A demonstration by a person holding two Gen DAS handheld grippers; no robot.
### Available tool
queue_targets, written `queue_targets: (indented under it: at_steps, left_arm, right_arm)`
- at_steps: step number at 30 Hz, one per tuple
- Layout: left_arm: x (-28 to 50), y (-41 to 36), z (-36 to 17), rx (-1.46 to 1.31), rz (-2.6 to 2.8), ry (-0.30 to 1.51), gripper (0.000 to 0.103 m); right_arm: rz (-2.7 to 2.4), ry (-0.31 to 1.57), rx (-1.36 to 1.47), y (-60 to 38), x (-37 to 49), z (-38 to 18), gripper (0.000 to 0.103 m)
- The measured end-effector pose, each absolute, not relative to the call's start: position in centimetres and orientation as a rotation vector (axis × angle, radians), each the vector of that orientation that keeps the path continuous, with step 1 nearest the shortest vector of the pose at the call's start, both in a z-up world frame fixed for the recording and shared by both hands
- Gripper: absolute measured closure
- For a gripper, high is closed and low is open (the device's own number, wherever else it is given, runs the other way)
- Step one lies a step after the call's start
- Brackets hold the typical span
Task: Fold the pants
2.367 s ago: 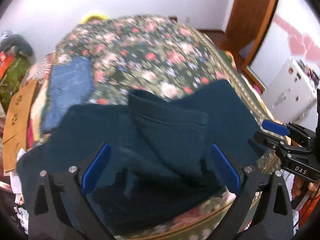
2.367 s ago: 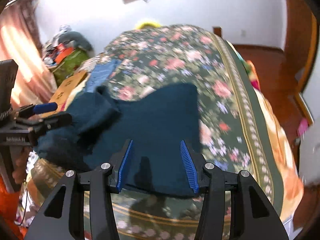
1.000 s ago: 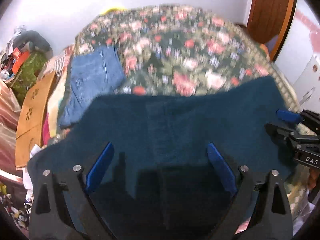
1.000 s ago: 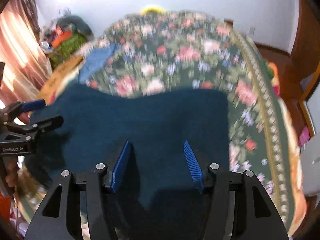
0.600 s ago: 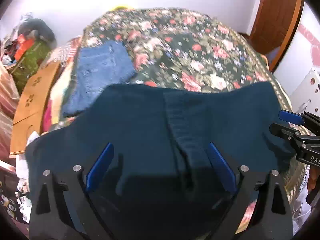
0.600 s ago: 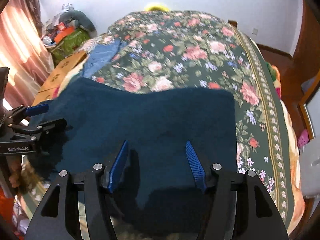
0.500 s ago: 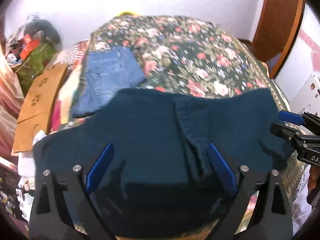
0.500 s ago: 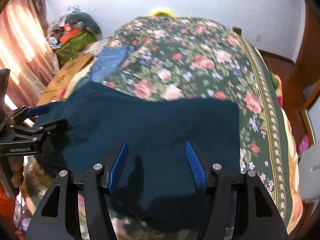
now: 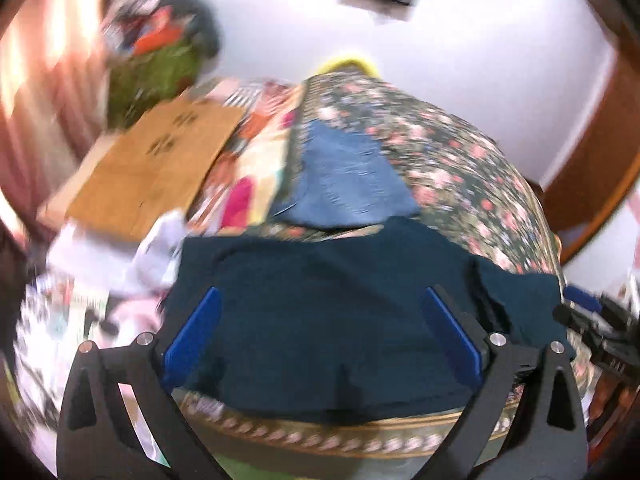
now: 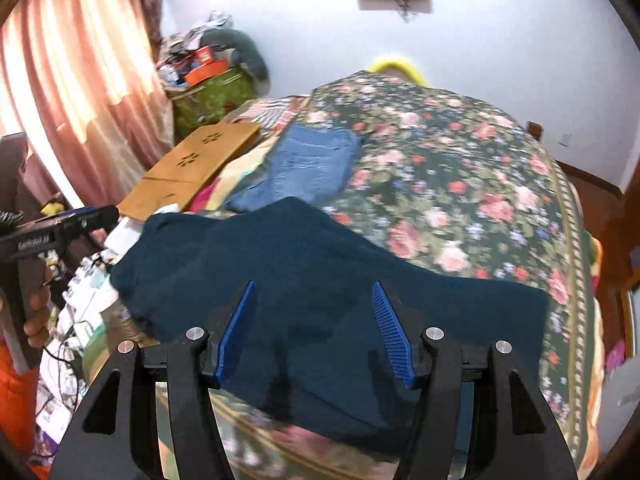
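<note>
The dark teal pants (image 9: 328,320) lie spread sideways along the near edge of the floral bed (image 9: 460,168), with a ridge of cloth toward their right end. My left gripper (image 9: 322,292) hovers above them; its jaws are opening wide and hold nothing. At the right edge of this view my right gripper (image 9: 588,308) shows. In the right wrist view the pants (image 10: 320,272) lie flat below my right gripper (image 10: 313,286), whose blue pads (image 10: 240,320) stand apart with no cloth pinched. At far left a hand (image 10: 36,320) holds my left gripper (image 10: 60,224).
Folded blue jeans (image 9: 344,184) lie on the bed behind the pants. A flat cardboard box (image 10: 200,160) and heaped clutter (image 10: 208,76) fill the space left of the bed, by a pink curtain (image 10: 72,80). Papers and cables (image 10: 80,320) lie on the floor at left.
Both grippers have pulled back and risen from the pants, and the left view has swung left. The bunched fold in the middle has been smoothed; the pants now lie flatter.
</note>
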State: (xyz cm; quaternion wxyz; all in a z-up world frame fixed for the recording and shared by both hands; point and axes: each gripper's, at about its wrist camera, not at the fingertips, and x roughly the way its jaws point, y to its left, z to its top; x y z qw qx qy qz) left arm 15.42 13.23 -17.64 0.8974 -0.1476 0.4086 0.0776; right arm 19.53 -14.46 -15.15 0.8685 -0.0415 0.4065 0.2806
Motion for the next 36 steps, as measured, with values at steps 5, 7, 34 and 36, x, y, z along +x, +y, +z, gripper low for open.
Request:
queue_targets:
  at_steps: [5,7,34,36]
  left_arm:
    - [13.2,19.6,-22.4,-0.537,0.193,0.946,0.002]
    - [12.2,20.9,-24.7,-0.604,0.2,0.991,0.001]
    - [14.2,22.0,-33.3,-0.886,0.167,1.123,0.063]
    - [14.5,21.1,-32.2,-0.805,0.192,1.112,0.069]
  right_arm:
    - [0.63,0.914,-0.095,-11.4,19.4,-17.3,0.046]
    - [0.624,0.959,-0.105,-10.3,19.6,-18.8,0.046]
    - [0.638,1.015,-0.125,-10.0,19.0,-20.5,0.032]
    - [0.63,0.985,-0.102,-11.2,18.8,-19.3,0.032]
